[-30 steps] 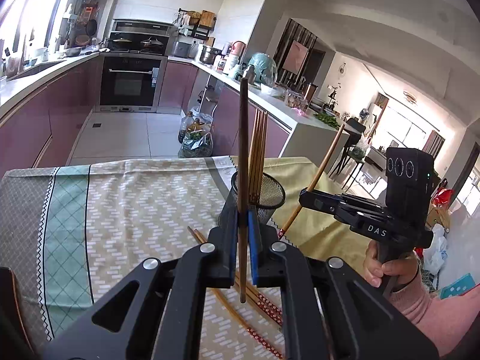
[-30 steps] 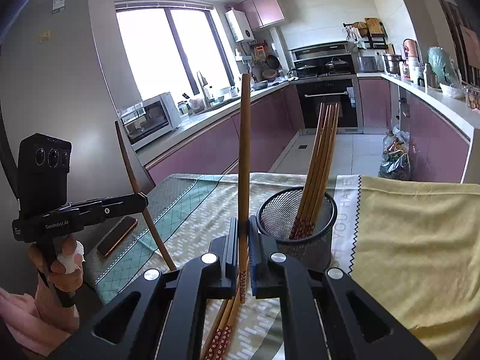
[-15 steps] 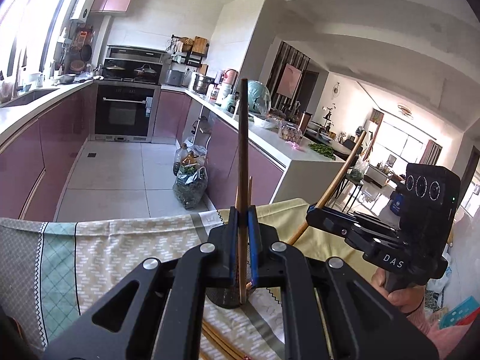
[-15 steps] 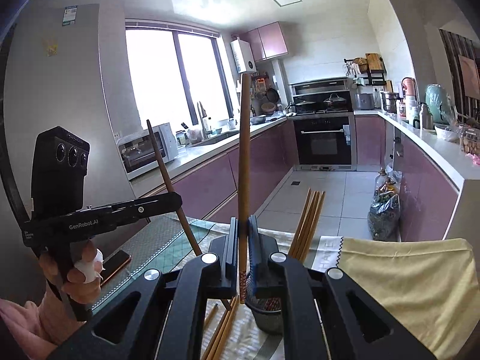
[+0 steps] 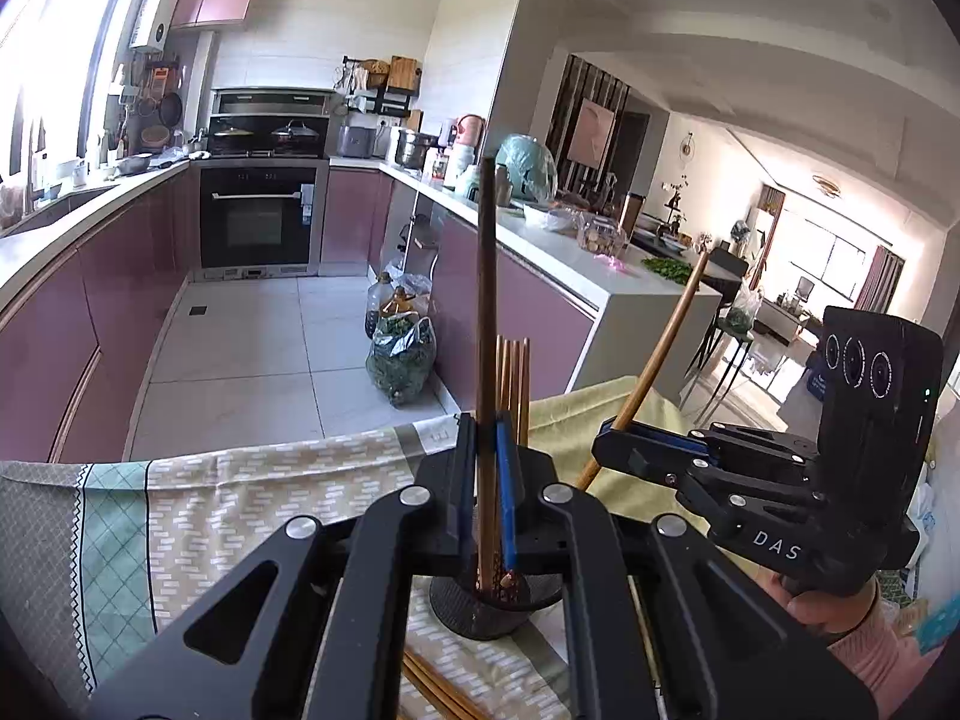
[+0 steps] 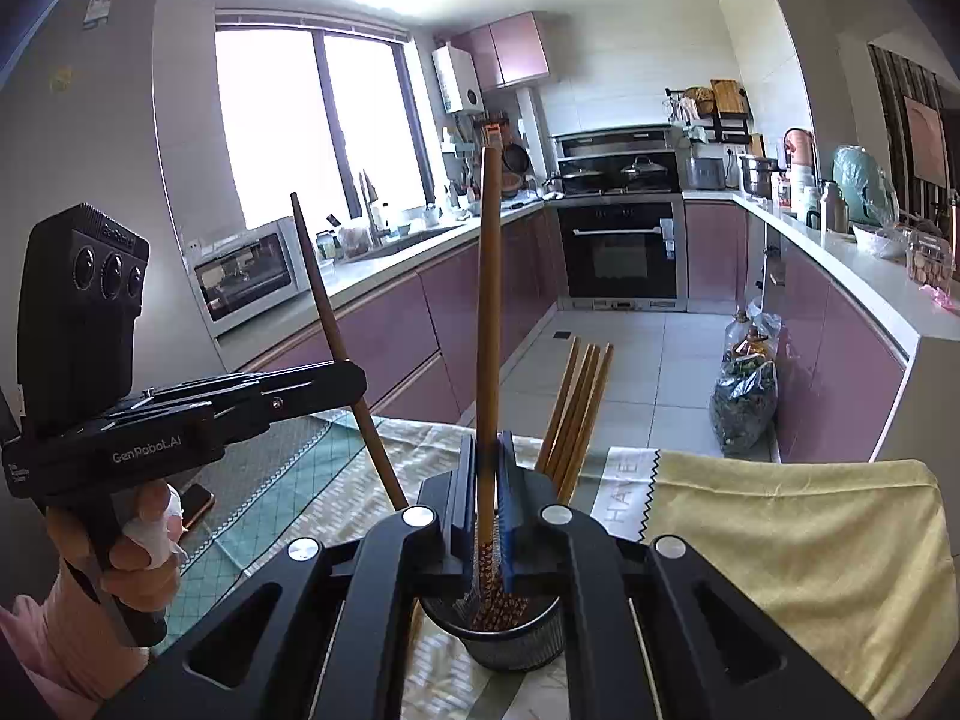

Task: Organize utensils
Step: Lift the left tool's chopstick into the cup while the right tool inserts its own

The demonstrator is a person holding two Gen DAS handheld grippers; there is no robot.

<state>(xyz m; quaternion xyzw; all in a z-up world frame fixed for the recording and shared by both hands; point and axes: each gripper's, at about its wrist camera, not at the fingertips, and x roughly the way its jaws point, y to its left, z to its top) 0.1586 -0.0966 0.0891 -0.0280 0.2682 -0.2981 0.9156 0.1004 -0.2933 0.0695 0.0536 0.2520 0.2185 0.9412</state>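
Both grippers stay clamped on one chopstick each: the left gripper (image 5: 486,504) pinches a dark chopstick (image 5: 487,312), the right gripper (image 6: 485,504) a lighter chopstick (image 6: 489,300). Since a second ago both have risen and moved over the mesh holder (image 6: 516,630), which now sits directly beneath their tips on the tablecloth (image 5: 210,516), other chopsticks (image 6: 576,408) inside it

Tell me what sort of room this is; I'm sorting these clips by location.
A home kitchen, open to a living area: a built-in oven, a microwave on the counter, and a cloth-covered table with a mesh chopstick holder.
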